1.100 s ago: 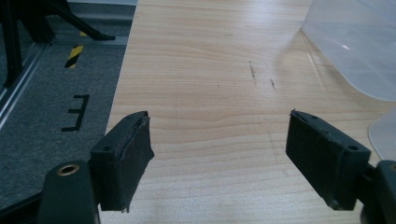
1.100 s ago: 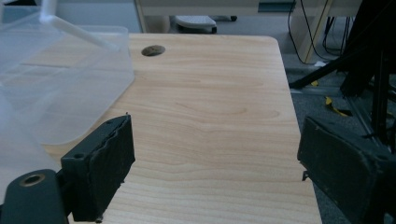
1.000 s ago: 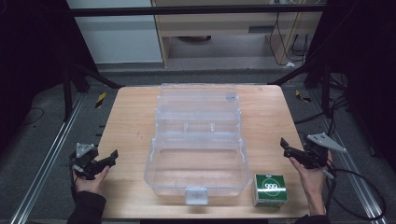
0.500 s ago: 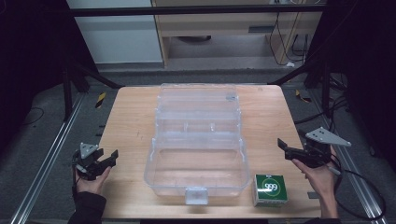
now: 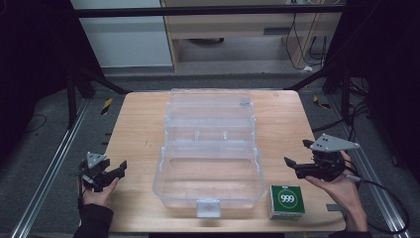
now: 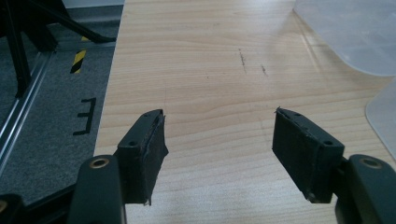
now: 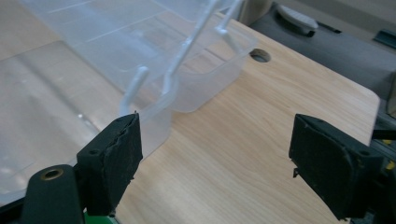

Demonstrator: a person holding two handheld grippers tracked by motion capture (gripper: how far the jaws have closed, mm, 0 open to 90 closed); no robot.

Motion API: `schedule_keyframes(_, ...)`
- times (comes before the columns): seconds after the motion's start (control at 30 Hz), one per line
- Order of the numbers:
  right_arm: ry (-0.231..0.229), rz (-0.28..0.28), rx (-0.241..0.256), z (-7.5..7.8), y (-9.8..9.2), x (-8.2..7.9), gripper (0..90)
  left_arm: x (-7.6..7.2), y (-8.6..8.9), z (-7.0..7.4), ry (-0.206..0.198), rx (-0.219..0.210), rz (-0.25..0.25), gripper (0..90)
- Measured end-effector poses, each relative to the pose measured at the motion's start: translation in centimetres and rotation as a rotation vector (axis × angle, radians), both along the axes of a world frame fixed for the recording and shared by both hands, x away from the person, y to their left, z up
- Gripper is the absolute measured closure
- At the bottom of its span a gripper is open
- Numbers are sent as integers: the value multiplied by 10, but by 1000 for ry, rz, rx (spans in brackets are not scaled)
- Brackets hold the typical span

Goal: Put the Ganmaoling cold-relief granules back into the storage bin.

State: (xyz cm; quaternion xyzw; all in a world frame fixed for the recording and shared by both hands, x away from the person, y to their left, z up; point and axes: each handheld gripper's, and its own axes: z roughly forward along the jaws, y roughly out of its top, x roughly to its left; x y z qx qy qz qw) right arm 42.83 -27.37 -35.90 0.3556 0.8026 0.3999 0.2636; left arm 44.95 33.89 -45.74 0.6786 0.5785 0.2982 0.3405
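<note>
High view is showing the right gripper (image 5: 297, 166) hovering off the right side of the table, held in a hand (image 5: 341, 191), with its jaws spread and gripping nothing. Just in front of and below it, a small green box (image 5: 286, 201) marked 999 is sitting on the wooden table (image 5: 138, 129) near the front edge, just beside the right front corner of the clear plastic organizer box (image 5: 210, 163), which is lying open in the middle of the table with its tiered trays fanned out toward the back.

Right gripper view is looking between the two parted black pads (image 7: 116, 158) at bare wood, with the organizer's clear tray and its thin white hinge arms (image 7: 187, 46) rising at the left.

Left gripper (image 5: 115, 171) is waiting at the front left table edge, well apart from the organizer, its jaws also standing wide with nothing between them. Left gripper view is showing plain wood ahead and a corner of clear plastic at the far right.
</note>
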Motion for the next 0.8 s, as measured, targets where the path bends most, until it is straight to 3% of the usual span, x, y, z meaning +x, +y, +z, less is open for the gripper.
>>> schedule_keyframes(0.1,21,41,-17,4,2,-4,159,0,-1,-1,3,2,-7,336)
schedule_keyframes(0.4,91,166,-126,8,9,-12,116,1,-6,-5,24,6,-40,300)
schedule_keyframes(0.8,144,286,-160,5,17,-18,98,2,-9,-8,35,7,-54,278)
